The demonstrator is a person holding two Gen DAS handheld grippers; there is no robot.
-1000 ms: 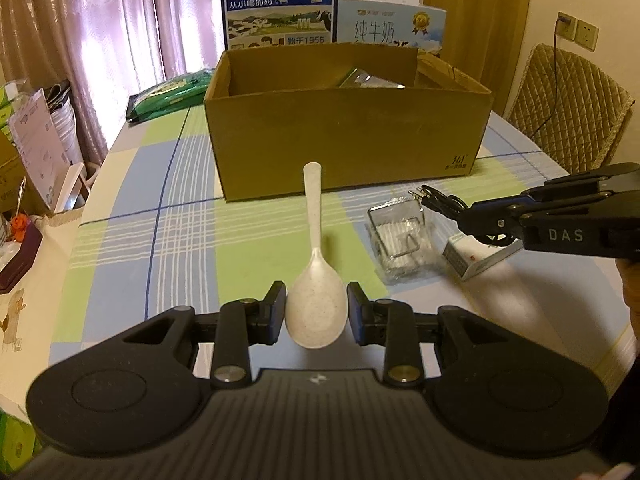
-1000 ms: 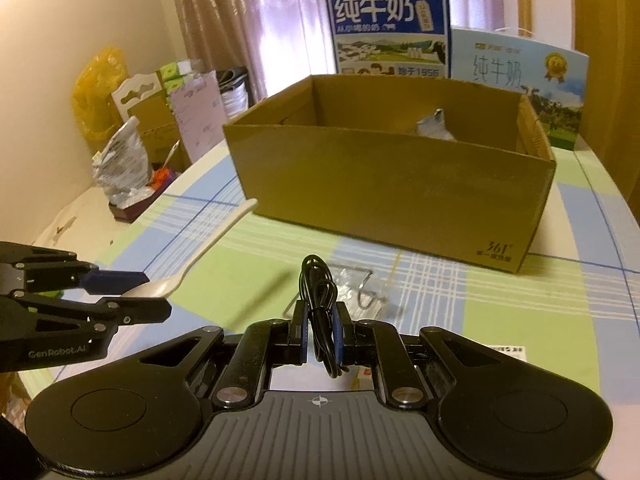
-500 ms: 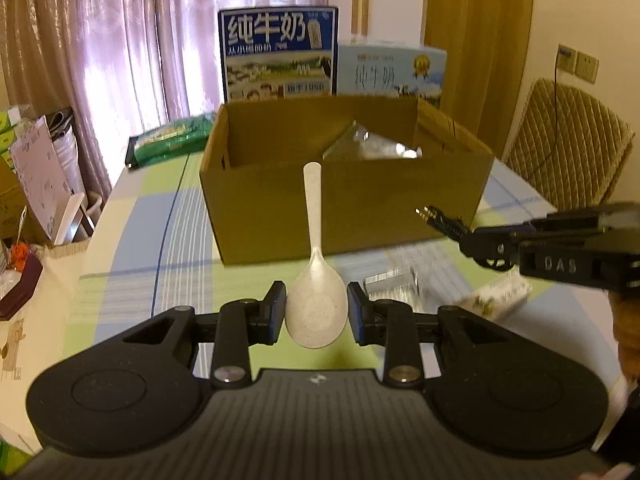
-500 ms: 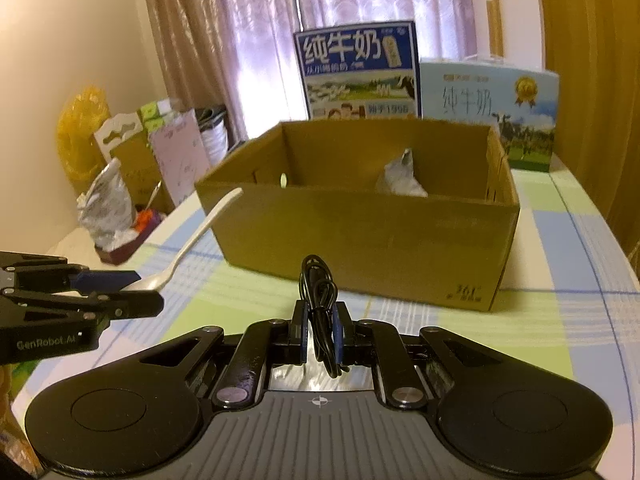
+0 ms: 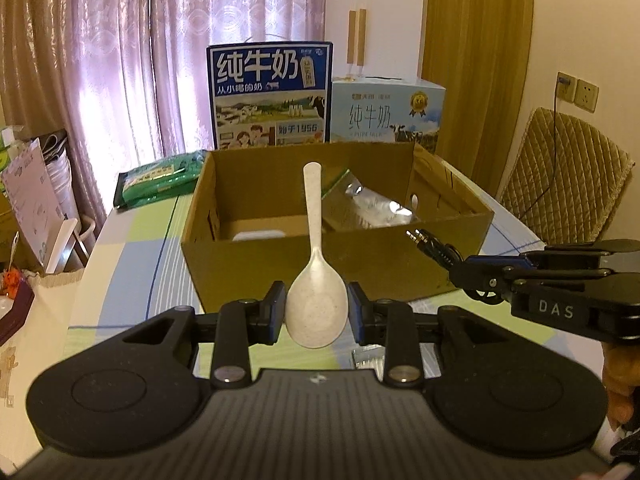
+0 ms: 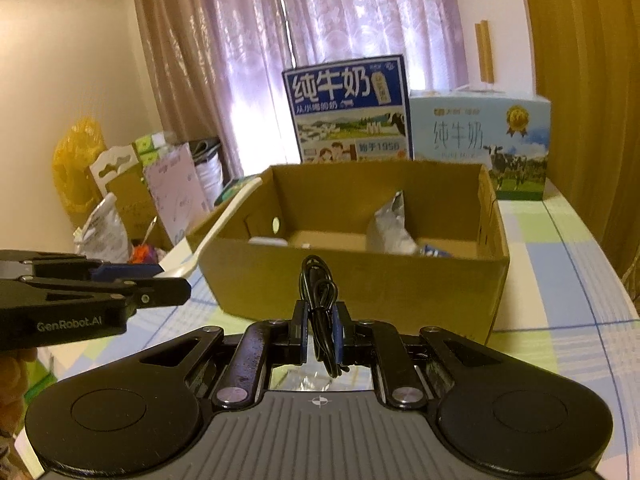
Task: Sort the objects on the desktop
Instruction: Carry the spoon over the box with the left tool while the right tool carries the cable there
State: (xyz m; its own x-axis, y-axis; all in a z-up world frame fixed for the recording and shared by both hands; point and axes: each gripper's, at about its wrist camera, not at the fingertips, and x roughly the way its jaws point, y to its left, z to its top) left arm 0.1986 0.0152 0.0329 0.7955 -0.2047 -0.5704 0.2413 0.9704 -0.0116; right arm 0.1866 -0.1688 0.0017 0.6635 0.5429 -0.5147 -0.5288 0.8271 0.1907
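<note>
My left gripper (image 5: 316, 310) is shut on the bowl of a white speckled spoon (image 5: 314, 256), whose handle points up and forward over the open cardboard box (image 5: 320, 276). In the right wrist view the same spoon (image 6: 224, 224) juts from the left gripper (image 6: 172, 286) beside the box's left wall. My right gripper (image 6: 320, 334) is shut on a coiled black cable (image 6: 320, 312), held just in front of the cardboard box (image 6: 360, 292). From the left wrist view the cable's plugs (image 5: 430, 242) stick out of the right gripper (image 5: 466, 274). A silver foil pouch (image 5: 364, 206) lies inside the box.
Two milk cartons (image 5: 270, 96) (image 5: 386, 114) stand behind the box. A green packet (image 5: 158, 178) lies at the back left of the checked tablecloth (image 6: 560, 276). A woven chair (image 5: 564, 192) stands to the right. Bags and papers (image 6: 120, 208) crowd the left side.
Both grippers have risen and moved toward the box with their loads; more of the box's inside shows now, and the clear container and small white box on the table have dropped out of view.
</note>
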